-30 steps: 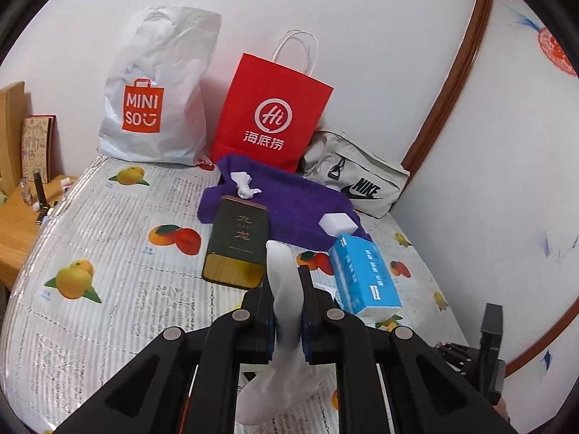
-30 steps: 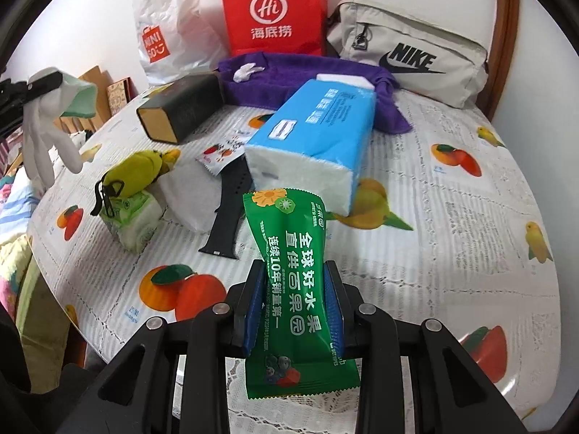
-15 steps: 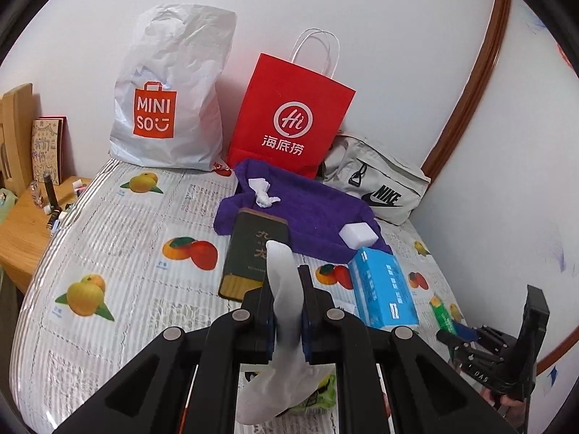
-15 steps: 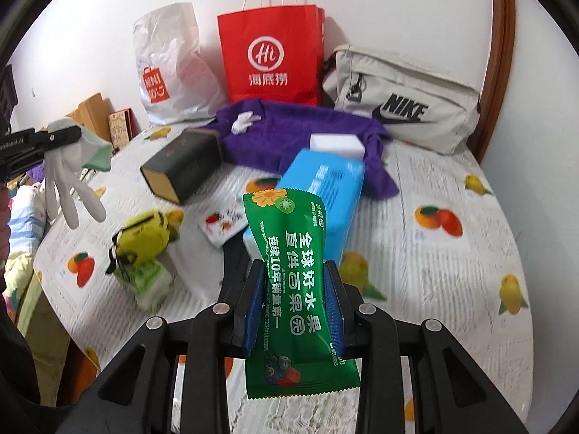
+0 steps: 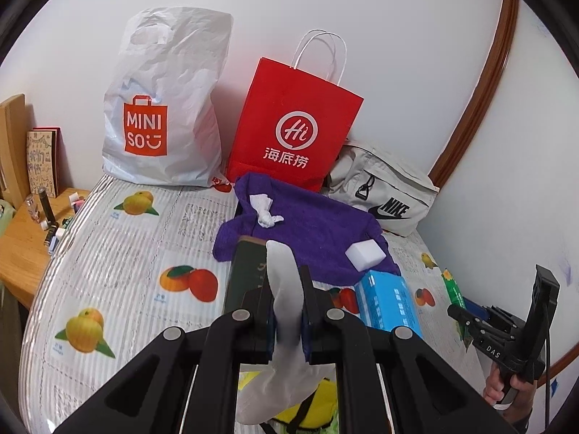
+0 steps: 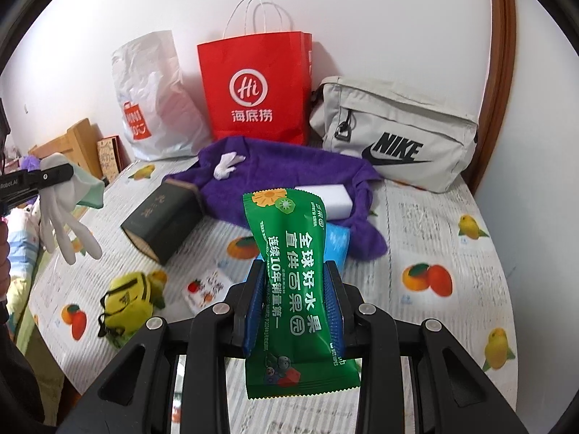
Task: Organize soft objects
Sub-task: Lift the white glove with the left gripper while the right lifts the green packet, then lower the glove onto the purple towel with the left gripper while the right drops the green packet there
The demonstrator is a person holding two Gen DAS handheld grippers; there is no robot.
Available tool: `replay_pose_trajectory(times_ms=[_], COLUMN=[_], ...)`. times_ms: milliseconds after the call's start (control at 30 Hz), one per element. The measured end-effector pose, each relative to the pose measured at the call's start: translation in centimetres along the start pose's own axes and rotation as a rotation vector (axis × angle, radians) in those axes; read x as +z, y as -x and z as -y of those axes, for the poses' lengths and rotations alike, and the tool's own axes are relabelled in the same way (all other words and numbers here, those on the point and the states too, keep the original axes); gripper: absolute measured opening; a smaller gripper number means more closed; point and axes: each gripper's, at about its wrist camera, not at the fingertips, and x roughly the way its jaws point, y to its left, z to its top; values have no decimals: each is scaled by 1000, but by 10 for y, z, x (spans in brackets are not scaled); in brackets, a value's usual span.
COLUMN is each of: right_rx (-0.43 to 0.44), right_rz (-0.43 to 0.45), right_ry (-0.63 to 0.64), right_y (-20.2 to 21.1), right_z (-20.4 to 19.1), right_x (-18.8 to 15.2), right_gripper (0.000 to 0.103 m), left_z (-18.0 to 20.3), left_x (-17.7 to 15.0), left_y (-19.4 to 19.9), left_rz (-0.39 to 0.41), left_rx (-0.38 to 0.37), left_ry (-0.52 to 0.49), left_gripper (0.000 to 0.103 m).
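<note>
The left gripper (image 5: 287,313) is clamped on a limp white fabric glove (image 5: 286,289); the right gripper (image 6: 294,302) pinches a green plastic wet-wipes packet (image 6: 295,289). Both hang above the fruit-printed tablecloth (image 6: 445,238), near a purple towel (image 6: 289,166).

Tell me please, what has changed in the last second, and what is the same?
Both tools rose and drew back from the table, so the bags at the wall show fuller. The left tool stays shut on the white glove, the right tool on the green packet. Nothing was released; the items on the table lie unmoved.
</note>
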Motion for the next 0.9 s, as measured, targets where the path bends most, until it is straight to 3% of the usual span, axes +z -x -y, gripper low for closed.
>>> replay_pose_trajectory(times_ms=[467, 900], right_rx=[-11, -14], right_rz=[2, -25], right_ry=[-9, 15], right_y=[-46, -126], right_z=[19, 40], right_x=[50, 100], right_gripper=[32, 32], left_z=[-6, -9], left_x=[46, 88], left_y=[-56, -135], left_rz=[-18, -56], left_rx=[27, -10], left_ry=[-9, -2], left_gripper=[11, 11])
